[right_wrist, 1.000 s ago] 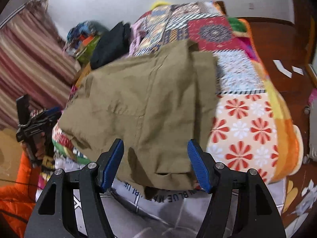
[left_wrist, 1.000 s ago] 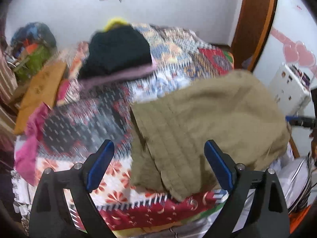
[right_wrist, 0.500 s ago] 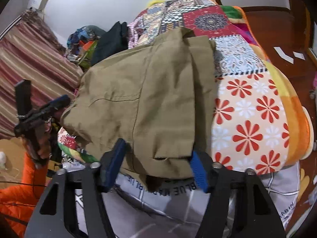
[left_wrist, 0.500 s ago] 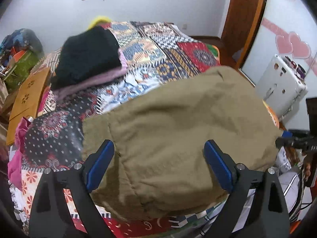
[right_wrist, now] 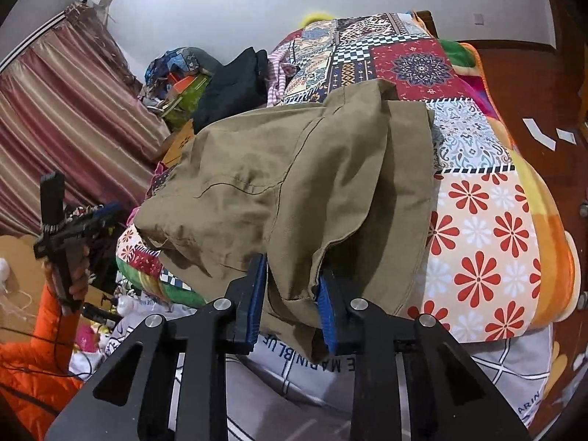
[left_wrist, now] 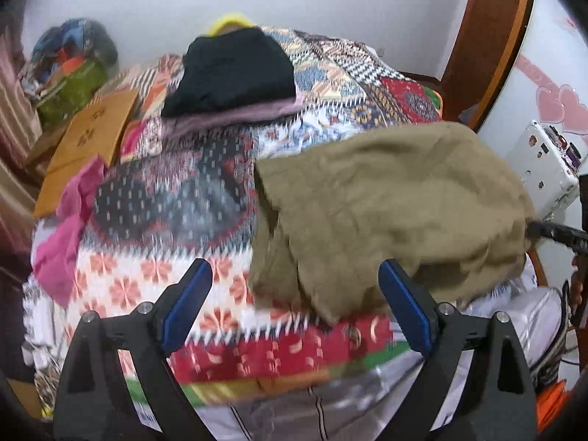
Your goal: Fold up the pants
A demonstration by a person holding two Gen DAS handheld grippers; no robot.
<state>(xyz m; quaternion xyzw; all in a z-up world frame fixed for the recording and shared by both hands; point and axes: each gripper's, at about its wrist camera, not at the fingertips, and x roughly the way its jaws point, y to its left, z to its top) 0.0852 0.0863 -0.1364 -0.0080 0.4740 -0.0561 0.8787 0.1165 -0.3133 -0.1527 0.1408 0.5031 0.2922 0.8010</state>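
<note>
Olive-tan pants (right_wrist: 294, 176) lie folded in a heap on the patchwork quilt (right_wrist: 477, 220), with their near edge hanging over the bed's front. My right gripper (right_wrist: 290, 294) is closing on that edge, and its blue pads (right_wrist: 325, 305) press a bunched fold of the fabric. In the left wrist view the pants (left_wrist: 386, 198) sit right of centre. My left gripper (left_wrist: 297, 294) stands wide, its jaws just starting to close, and its fingers touch nothing; the pants' lower corner lies beyond them. The left gripper (right_wrist: 73, 220) also shows at far left, held by a hand in an orange sleeve.
A black garment on pink cloth (left_wrist: 235, 73) lies at the far end of the bed. A magenta cloth (left_wrist: 70, 228) hangs off the left side beside a cardboard box (left_wrist: 92, 139). A white appliance (left_wrist: 544, 169) stands on the right, a striped curtain (right_wrist: 73, 110) on the left.
My right gripper's jaws have come together onto the pants' near edge. The left gripper has swung left, so the pants now lie to its right instead of filling its gap.
</note>
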